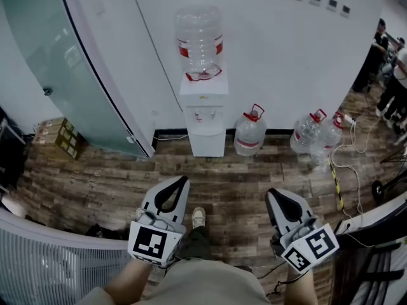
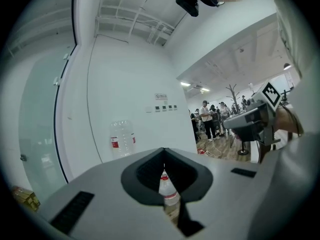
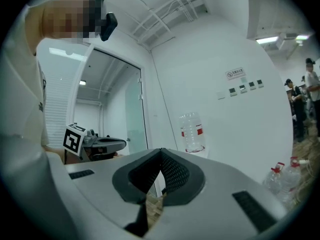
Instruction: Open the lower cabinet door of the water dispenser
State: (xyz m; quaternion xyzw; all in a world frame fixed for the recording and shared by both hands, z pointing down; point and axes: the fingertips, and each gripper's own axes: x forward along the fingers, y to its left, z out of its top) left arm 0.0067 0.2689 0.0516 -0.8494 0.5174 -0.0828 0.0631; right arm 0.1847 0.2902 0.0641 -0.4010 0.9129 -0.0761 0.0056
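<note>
Seemingly approach stage: left gripper (image 1: 184,181), right gripper (image 1: 271,194) closed, empty, frame bottom; water dispenser (image 1: 206,107) upper centre, lower cabinet door (image 1: 208,143) unreached.

Pale grey, tapered left gripper (image 1: 185,180) and right gripper (image 1: 270,192), black-padded inside; white cube (image 1: 151,241) with black square markers behind each; grey cables (image 1: 145,218) by the left one; beige top (image 1: 203,284), dark trousers (image 1: 194,245), pale shoe (image 1: 199,216)

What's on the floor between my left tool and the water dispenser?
Nothing: in the head view only bare wooden floor separates the left tool from the water dispenser.
</note>
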